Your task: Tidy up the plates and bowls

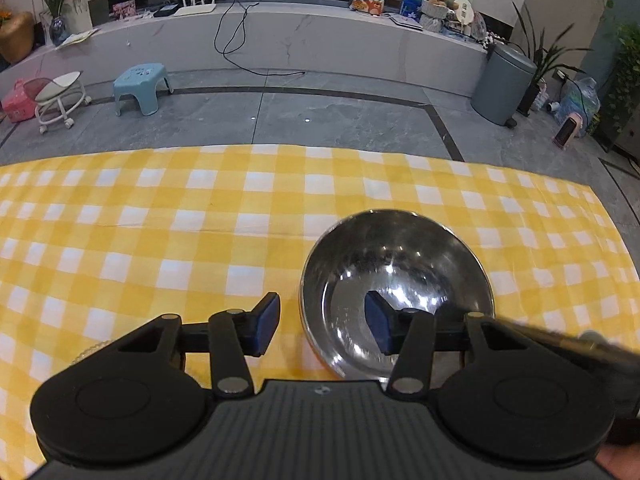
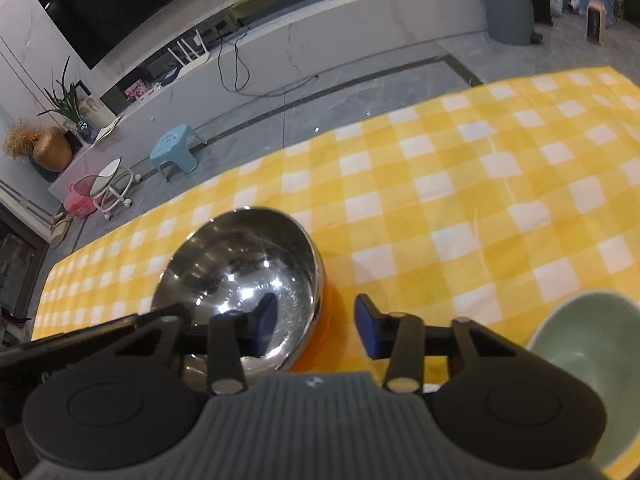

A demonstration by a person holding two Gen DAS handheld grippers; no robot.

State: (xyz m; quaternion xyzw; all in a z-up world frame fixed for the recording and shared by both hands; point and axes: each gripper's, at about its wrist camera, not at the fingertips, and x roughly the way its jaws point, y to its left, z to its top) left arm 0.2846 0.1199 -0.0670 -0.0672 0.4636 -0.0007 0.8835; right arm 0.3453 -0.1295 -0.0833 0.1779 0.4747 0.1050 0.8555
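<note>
A shiny steel bowl [image 1: 396, 264] [image 2: 240, 264] stands upright on the yellow checked tablecloth [image 1: 160, 220] [image 2: 480, 160]. My left gripper [image 1: 322, 324] straddles its left rim, one blue pad inside the bowl and one outside, with clear gaps to the rim. My right gripper [image 2: 316, 322] straddles the opposite rim the same way, and its pads are also off the metal. An orange strip [image 2: 332, 312] shows beside the bowl's base; what it is I cannot tell. A pale green bowl [image 2: 592, 344] sits at the lower right of the right wrist view.
Beyond the table's far edge lies grey tiled floor with a light blue stool [image 1: 140, 84], a small wheeled seat [image 1: 56, 96] and a grey bin [image 1: 502, 88]. A long low counter with bags and plants runs along the back wall.
</note>
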